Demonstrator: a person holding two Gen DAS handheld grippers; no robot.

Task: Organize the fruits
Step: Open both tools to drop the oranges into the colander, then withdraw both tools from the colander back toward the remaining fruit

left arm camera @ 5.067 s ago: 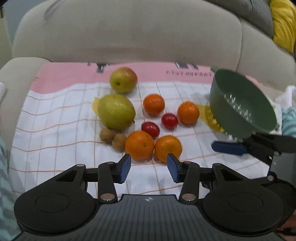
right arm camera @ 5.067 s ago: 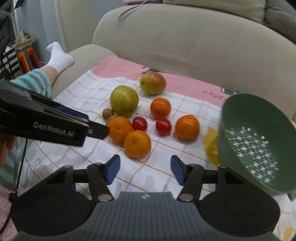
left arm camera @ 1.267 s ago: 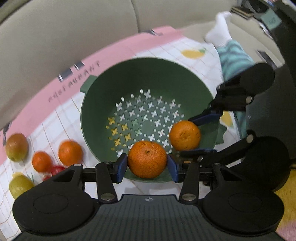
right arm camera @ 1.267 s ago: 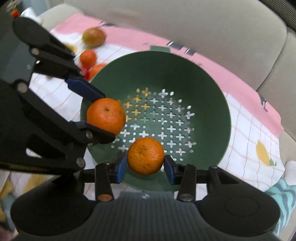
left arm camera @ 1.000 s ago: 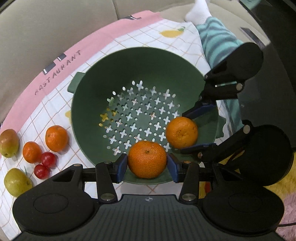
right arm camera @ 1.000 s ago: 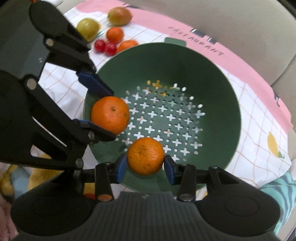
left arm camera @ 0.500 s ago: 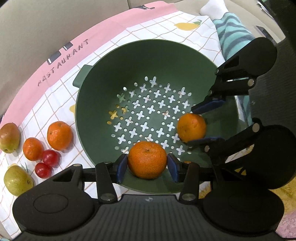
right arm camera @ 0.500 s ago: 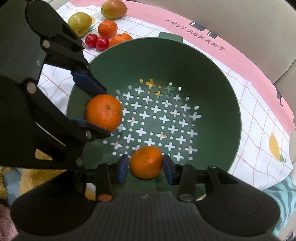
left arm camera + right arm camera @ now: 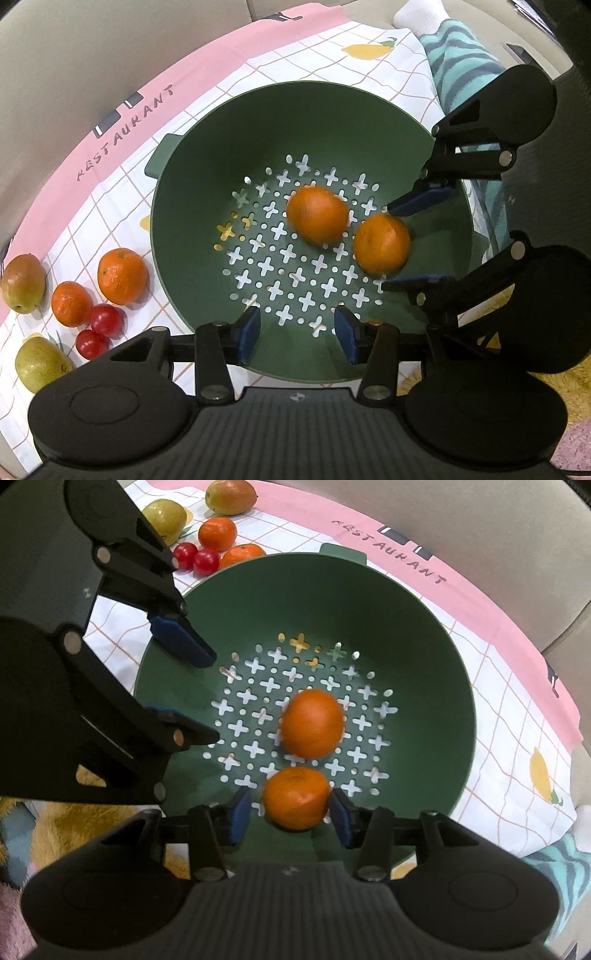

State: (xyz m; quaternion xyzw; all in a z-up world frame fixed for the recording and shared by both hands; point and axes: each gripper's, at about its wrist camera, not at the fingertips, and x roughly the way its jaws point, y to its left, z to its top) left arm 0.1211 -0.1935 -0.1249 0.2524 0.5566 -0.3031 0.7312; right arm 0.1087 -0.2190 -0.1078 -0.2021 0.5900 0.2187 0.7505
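A green colander (image 9: 221, 155) (image 9: 424, 635) stands on a checked cloth and holds two oranges. One orange (image 9: 317, 214) (image 9: 312, 723), blurred with motion, lies loose on the holed floor. My left gripper (image 9: 297, 334) (image 9: 207, 698) hangs over the colander's near rim, its jaws opening and nothing between them. The other orange (image 9: 297, 797) (image 9: 382, 243) sits low in the colander between the fingers of my right gripper (image 9: 290, 818) (image 9: 386, 247). That gripper's jaws are opening, and a gap shows beside the fruit.
Left of the colander lie two more oranges (image 9: 122, 271) (image 9: 70, 304), two cherry tomatoes (image 9: 105, 319), a reddish pear (image 9: 24, 282) and a yellow-green pear (image 9: 40, 363). A person's striped leg (image 9: 461, 62) rests at the cloth's far right. The sofa back (image 9: 110, 44) rises behind.
My left gripper has let go of its orange, which dropped and rolled to the colander's middle. My right gripper's jaws have widened off the second orange, which now lies lower in the colander.
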